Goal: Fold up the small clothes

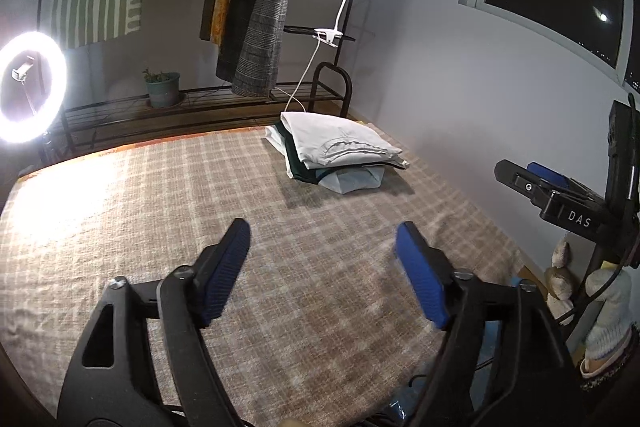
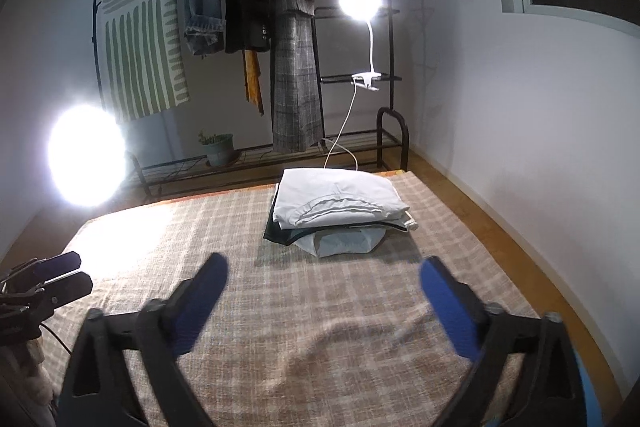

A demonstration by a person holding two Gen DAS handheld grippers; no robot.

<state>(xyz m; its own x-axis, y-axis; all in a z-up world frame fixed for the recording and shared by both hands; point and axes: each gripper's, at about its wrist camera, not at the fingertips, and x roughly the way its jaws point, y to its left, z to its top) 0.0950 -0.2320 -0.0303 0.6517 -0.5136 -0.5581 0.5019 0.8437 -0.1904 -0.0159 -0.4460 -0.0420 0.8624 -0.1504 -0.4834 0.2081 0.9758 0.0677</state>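
Left wrist view: the left gripper point(image 1: 322, 255) stands released at the bottom of the frame, its blue pads point(image 1: 224, 275) spread with only the plaid blanket point(image 1: 160, 195) between them. Nothing is gripped. At the right edge the right gripper point(image 1: 536, 183) shows in part. In the right wrist view it point(image 2: 324, 291) is equally wide and empty at bottom centre. Above both, centre frame, sits the stack of folded clothes point(image 2: 336, 211), white piece on top, pushed toward the far edge, probably to keep the near blanket free for folding. The clip lamp point(image 2: 358, 1) lights it from above.
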